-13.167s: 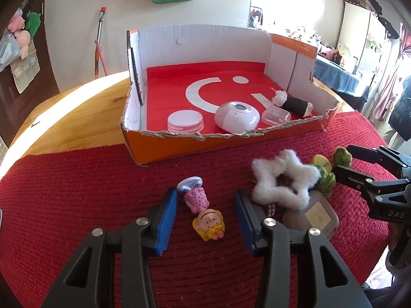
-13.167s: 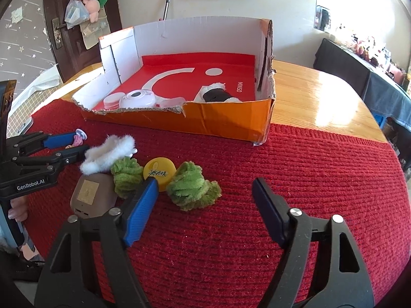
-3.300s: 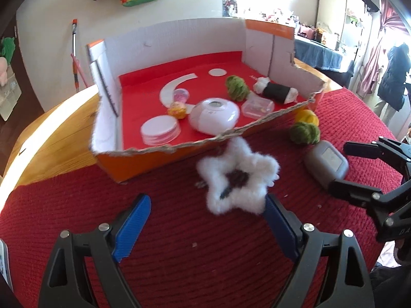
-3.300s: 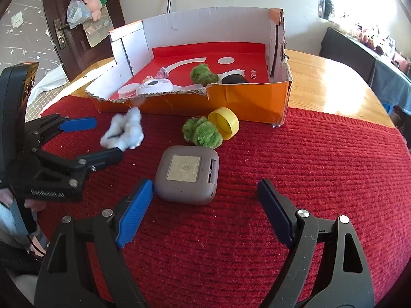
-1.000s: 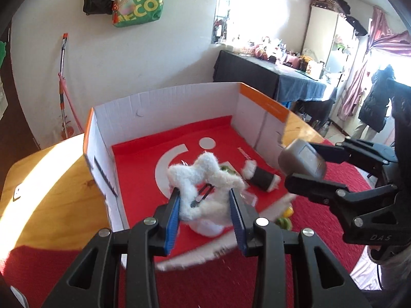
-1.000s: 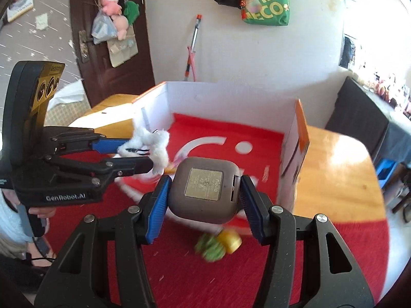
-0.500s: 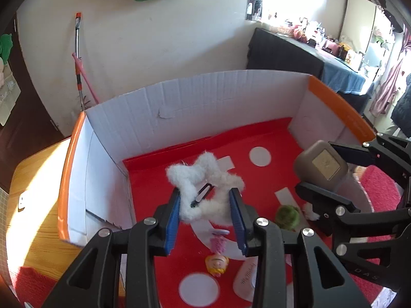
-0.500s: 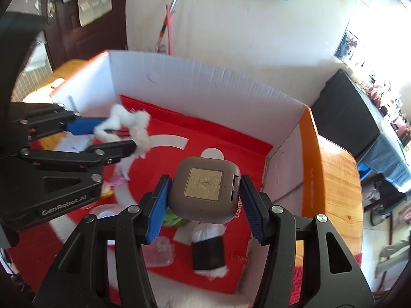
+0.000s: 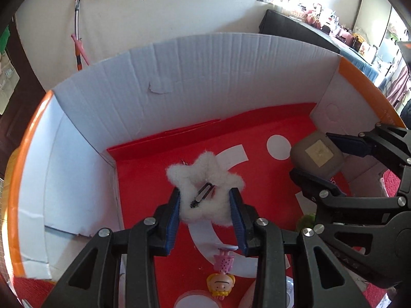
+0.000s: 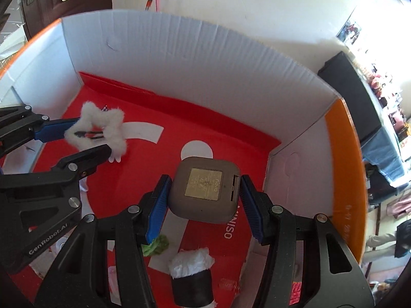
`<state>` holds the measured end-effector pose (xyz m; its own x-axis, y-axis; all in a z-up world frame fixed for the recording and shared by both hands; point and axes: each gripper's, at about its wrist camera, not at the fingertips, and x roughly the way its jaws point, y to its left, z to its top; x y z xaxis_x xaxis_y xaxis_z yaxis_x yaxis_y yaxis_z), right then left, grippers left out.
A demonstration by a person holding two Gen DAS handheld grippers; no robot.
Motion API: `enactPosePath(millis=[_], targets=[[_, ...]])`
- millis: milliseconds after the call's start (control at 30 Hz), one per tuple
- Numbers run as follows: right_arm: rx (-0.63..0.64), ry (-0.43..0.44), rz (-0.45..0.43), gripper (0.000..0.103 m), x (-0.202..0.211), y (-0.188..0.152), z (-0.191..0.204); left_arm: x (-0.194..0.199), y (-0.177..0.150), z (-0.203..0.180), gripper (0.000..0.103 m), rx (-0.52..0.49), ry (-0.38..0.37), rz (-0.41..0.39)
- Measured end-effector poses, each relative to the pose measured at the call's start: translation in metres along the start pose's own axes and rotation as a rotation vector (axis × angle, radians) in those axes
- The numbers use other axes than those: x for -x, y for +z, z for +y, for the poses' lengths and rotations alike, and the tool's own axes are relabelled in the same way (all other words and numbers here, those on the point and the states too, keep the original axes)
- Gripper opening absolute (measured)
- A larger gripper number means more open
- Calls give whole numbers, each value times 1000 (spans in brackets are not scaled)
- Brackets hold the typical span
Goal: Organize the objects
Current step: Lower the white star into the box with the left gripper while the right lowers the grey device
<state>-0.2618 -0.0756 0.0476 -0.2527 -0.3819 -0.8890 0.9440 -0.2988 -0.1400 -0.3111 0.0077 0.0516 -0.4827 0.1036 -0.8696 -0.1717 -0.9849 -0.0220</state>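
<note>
Cardboard box (image 9: 195,82): I now have both grippers over its red floor, whereas 3 s ago both items lay on the red mat outside; only release remains for these two. R gripper (image 10: 203,200): jaws clamped on grey square case (image 10: 205,192), toward the box's right wall. L gripper (image 9: 204,215): jaws narrow, pinching white fluffy star (image 9: 204,182) w/ dark clip at centre, near back-left corner. Obstacles below: black-and-white roll (image 10: 192,274), green pompom (image 10: 156,247), small doll figure (image 9: 222,274). I judge the floor under each item free enough to drop.

Probably a home: cluttered sideboard (image 9: 303,18), hanging clothes (image 9: 398,87)
</note>
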Motion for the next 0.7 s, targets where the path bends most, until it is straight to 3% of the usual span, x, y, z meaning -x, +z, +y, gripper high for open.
enactPosePath(millis=[300, 700], targets=[[2, 31, 54, 52, -9, -5, -2, -8, -3, 7, 38, 27, -24, 44], [2, 44, 69, 52, -5, -18, -6, -6, -4, 6, 39, 4, -7, 43]])
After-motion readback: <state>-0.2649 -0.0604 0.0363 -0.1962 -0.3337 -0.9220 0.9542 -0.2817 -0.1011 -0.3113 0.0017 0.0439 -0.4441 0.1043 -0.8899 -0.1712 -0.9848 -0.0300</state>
